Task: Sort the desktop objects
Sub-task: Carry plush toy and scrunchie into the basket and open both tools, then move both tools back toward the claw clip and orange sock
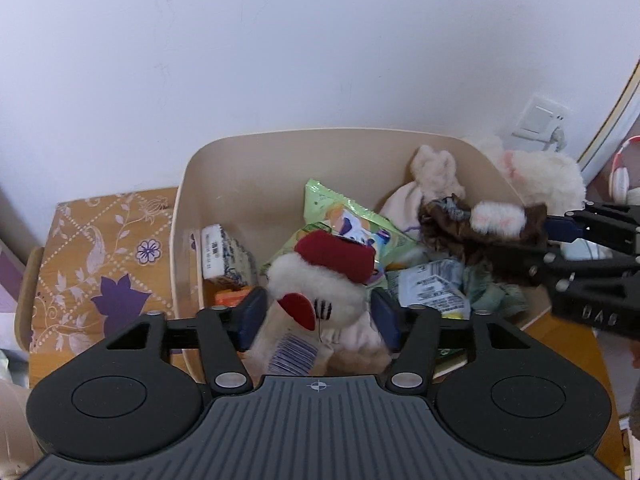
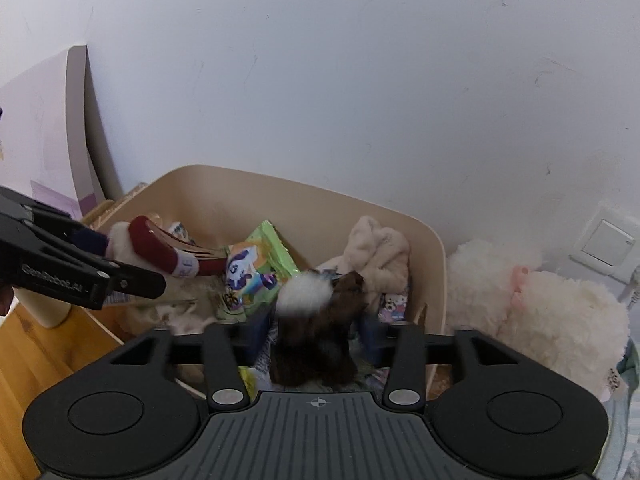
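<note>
A beige bin [image 1: 240, 168] stands against the white wall. My left gripper [image 1: 320, 312] is open over its near side. A white plush toy with a red hat [image 1: 316, 280] and a barcode tag lies loosely between the blue pads. The same toy [image 2: 156, 248] shows at the left in the right wrist view. My right gripper [image 2: 316, 320] is open too, above the bin's right part. Between its fingers hangs a blurred brown plush toy with a white paw [image 2: 320, 336], free of the pads. In the left wrist view that brown toy [image 1: 480, 232] lies just in front of the right gripper [image 1: 540, 248].
The bin [image 2: 224, 196] holds a green snack bag [image 1: 348, 216], a tissue pack [image 1: 224, 252], a cream plush [image 1: 436, 172] and several packets. A large white plush [image 2: 540, 308] sits outside it on the right, below a wall socket [image 1: 540, 116]. A floral cloth [image 1: 100, 264] covers the surface on the left.
</note>
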`<state>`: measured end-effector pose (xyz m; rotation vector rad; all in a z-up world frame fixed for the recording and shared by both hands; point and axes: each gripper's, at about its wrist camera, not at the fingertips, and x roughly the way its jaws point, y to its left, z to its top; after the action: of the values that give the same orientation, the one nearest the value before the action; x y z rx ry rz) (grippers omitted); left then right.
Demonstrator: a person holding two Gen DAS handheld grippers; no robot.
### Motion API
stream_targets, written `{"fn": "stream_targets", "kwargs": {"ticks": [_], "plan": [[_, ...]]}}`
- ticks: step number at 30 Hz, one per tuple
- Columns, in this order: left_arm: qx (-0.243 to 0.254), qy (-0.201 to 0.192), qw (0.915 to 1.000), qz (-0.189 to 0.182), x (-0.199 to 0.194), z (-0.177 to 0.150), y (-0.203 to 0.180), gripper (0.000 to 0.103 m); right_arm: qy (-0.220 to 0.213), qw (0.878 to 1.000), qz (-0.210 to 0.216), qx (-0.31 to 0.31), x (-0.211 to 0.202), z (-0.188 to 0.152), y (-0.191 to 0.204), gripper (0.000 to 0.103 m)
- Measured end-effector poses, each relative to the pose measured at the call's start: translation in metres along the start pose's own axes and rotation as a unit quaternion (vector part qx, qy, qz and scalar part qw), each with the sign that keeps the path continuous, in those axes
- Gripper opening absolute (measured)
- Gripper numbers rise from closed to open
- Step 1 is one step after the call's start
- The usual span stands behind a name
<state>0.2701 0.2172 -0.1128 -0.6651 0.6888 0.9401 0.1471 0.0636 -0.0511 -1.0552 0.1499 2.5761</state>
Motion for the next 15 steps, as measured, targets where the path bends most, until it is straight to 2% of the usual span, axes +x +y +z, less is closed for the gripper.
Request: {"fn": "stream_targets", "kwargs": {"ticks": [1, 3, 7, 10, 12, 15], "plan": [[0.003, -0.001, 1.0, 0.005, -0.001, 0.0, -0.002, 0.074, -0.003, 1.0, -0.001, 0.001, -0.003, -0.001, -0.001, 0.075], [0.01, -0.006, 0.9997, 0.019, -0.003, -0.001, -0.005, 0.077, -0.003, 1.0, -0.004, 0.004, -0.007, -0.002, -0.001, 0.084], [0.013, -0.005, 0.9997, 0.022, -0.007, -0.004, -0.007, 0.078, -0.015, 1.0, -0.012, 0.0, -0.021, -0.006, -0.006, 0.094], [0.014, -0.007, 0.9996, 0.022, -0.013, -0.007, -0.007, 0.078, -0.023, 1.0, -0.016, -0.004, -0.03, -0.011, -0.004, 0.095], [0.008, -0.01, 0.9997, 0.02, -0.018, -0.01, -0.006, 0.078, -0.028, 0.999, -0.018, -0.002, -0.036, -0.016, -0.003, 0.101], [0.001, -0.019, 0.9997, 0.014, -0.03, -0.015, -0.005, 0.078, -0.041, 0.999, -0.021, 0.002, -0.045, -0.026, -0.001, 0.103]]}}
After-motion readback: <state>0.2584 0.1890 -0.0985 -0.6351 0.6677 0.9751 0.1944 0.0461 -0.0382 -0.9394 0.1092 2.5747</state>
